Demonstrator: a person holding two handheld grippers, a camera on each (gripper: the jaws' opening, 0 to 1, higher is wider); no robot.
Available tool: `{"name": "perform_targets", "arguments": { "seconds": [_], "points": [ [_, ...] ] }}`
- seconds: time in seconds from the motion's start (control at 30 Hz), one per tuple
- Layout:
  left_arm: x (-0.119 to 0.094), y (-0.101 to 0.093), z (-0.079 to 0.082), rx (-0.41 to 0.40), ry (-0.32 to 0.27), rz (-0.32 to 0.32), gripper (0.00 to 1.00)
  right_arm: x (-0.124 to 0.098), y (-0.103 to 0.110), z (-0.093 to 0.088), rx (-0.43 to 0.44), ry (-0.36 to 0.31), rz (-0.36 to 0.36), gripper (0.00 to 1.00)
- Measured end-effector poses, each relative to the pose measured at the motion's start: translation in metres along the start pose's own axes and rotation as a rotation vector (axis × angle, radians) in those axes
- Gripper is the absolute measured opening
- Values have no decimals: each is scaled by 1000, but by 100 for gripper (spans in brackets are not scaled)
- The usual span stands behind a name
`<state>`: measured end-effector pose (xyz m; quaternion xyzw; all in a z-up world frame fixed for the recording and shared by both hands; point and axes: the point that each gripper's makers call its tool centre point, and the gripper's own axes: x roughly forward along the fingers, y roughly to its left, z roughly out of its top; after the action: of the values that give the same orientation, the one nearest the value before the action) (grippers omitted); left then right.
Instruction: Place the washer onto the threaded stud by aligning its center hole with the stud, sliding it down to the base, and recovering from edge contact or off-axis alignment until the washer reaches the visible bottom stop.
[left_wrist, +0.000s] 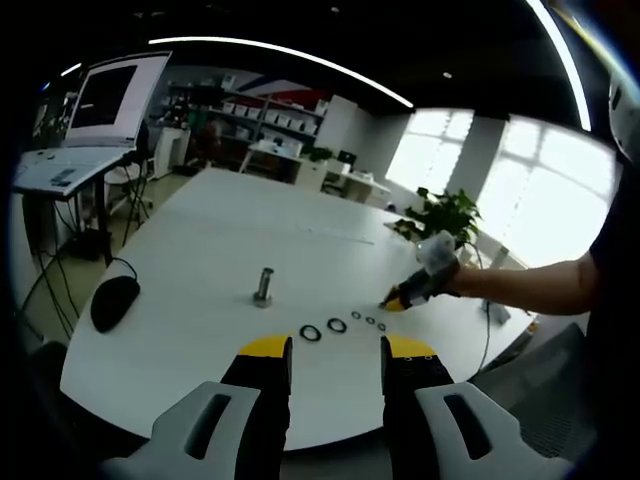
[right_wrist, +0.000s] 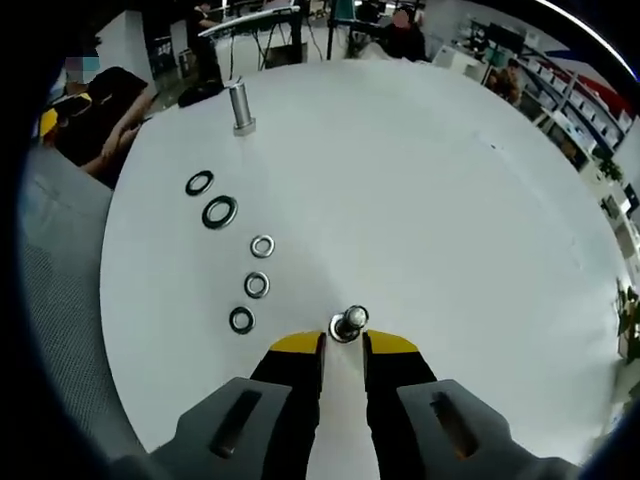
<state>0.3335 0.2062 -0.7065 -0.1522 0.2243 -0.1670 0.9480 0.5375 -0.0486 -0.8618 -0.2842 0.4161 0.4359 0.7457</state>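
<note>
Landmark: the threaded stud (right_wrist: 240, 106) is standing upright on the white bench (right_wrist: 430, 190).
Right hand-held gripper (right_wrist: 344, 342): its jaws are narrowing about a washer (right_wrist: 348, 323) at their tips; a firm grip cannot be confirmed.
Row: five more washers (right_wrist: 219, 212) are lying between that gripper and the stud.
Left hand-held gripper (left_wrist: 336, 348): hovering wide and empty, nearer the stud.

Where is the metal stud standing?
In the left gripper view the stud stands upright on the white table, between the black mouse and the row of washers.
</note>
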Motion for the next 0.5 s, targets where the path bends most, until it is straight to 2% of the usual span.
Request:
{"name": "perform_targets", "arguments": {
  "seconds": [0.27,0.5],
  "points": [
    [0,-1,1,1,-2,-2,33,-10,10,-7,27,-3,16,23],
    [0,-3,2,2,-7,-4,33,-25,24,0,27,-35,30,23]
  ]
}}
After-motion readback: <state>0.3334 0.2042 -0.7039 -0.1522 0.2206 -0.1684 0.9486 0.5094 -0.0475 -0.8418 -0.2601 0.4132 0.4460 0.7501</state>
